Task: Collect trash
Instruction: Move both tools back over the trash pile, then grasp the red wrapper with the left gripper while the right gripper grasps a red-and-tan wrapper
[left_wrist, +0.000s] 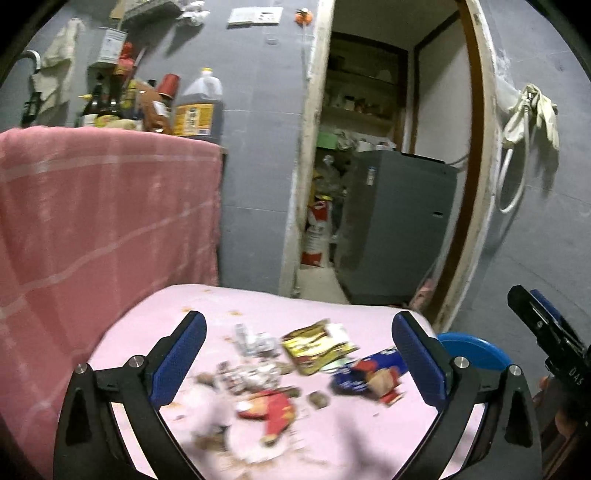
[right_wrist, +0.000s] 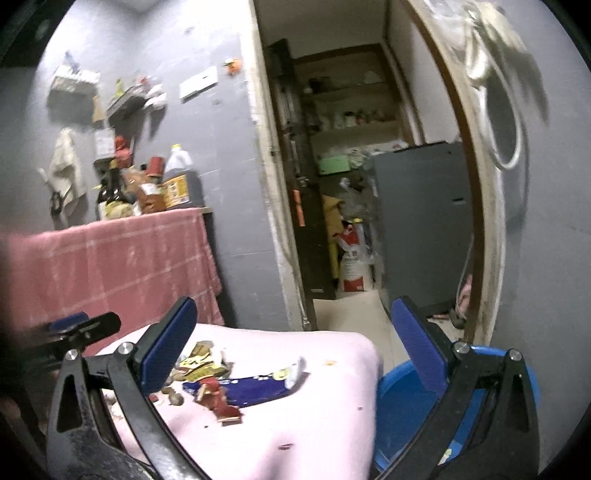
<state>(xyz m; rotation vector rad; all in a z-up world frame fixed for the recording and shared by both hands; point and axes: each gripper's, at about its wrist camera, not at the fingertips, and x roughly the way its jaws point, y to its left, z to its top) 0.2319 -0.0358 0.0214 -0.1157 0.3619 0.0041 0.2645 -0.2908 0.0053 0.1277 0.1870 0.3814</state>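
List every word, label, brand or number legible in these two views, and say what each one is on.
"DAS": on the right gripper's black body, left wrist view; partly cut off.
Jug label: yellow, print blurred.
Yellow wrapper, blue wrapper, red wrapper: unreadable.
Red and white sack: characters too blurred.
Wall card: too small.

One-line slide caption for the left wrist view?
Open left claw above wrappers and crumbs littering a pink table; blue bin beside it.
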